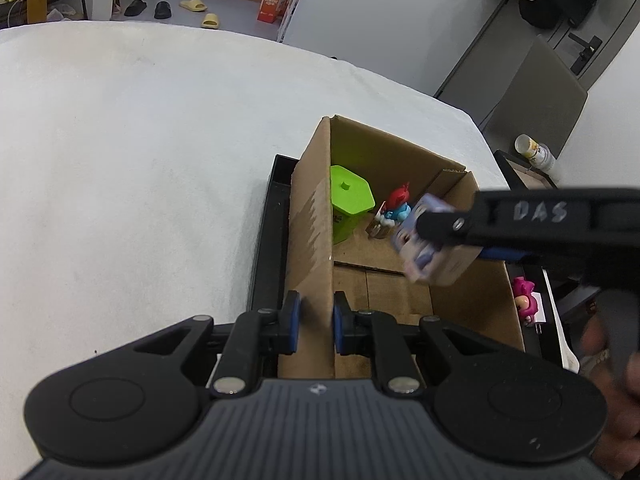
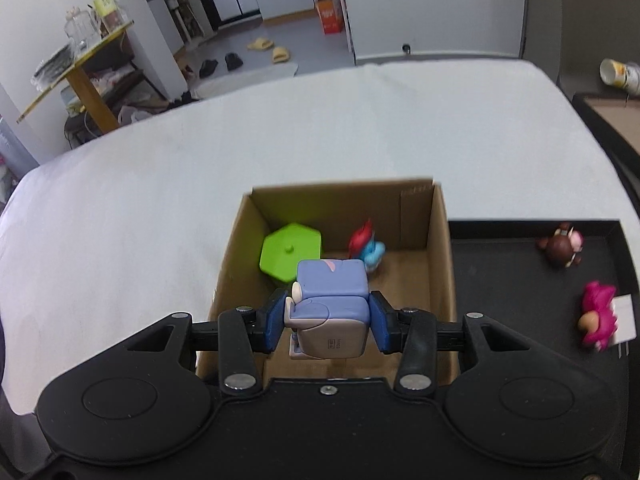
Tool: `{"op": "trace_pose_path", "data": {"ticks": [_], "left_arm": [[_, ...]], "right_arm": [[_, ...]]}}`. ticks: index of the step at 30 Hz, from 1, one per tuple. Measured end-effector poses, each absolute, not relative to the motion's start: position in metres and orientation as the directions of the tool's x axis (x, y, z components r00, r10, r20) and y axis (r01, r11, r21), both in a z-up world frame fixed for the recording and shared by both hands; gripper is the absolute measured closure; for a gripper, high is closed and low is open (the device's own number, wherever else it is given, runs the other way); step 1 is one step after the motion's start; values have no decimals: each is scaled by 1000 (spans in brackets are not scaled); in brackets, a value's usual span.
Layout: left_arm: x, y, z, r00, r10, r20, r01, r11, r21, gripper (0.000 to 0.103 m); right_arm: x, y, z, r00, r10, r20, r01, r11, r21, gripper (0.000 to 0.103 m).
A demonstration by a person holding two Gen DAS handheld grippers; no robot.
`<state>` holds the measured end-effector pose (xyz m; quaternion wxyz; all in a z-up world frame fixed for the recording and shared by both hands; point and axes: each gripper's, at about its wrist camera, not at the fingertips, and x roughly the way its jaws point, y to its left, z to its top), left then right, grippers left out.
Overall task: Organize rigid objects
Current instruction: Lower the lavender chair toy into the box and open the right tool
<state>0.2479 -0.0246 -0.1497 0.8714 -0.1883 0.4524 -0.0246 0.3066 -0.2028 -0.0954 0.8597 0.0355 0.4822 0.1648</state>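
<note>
A cardboard box [image 1: 312,220] [image 2: 440,240] stands open on the white table. My left gripper [image 1: 316,322] is shut on the box's near left wall. Inside lie a green hexagonal container [image 1: 350,196] [image 2: 290,256] and a red and blue figurine [image 1: 396,208] [image 2: 368,248]. My right gripper [image 2: 328,320] is shut on a blocky purple and grey toy figure [image 2: 332,300] [image 1: 432,252] and hangs over the box opening. In the left wrist view that gripper comes in from the right as a black arm.
A black tray [image 2: 500,264] [image 1: 272,208] lies beside and under the box. On it rest a pink figurine [image 2: 596,316] [image 1: 524,296] and a brown one [image 2: 562,248]. A white cup [image 2: 620,74] [image 1: 534,150] lies at the far right. White tablecloth spreads to the left.
</note>
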Motion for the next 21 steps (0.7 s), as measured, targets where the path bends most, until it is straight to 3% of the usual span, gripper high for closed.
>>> {"op": "trace_pose_path", "data": {"ticks": [21], "left_arm": [[251,-23,-151,586,-222,-780,-134,922,-363,87]], "right_arm": [[317,-196,-118,380,411,-829,-183,911,368,57]]}}
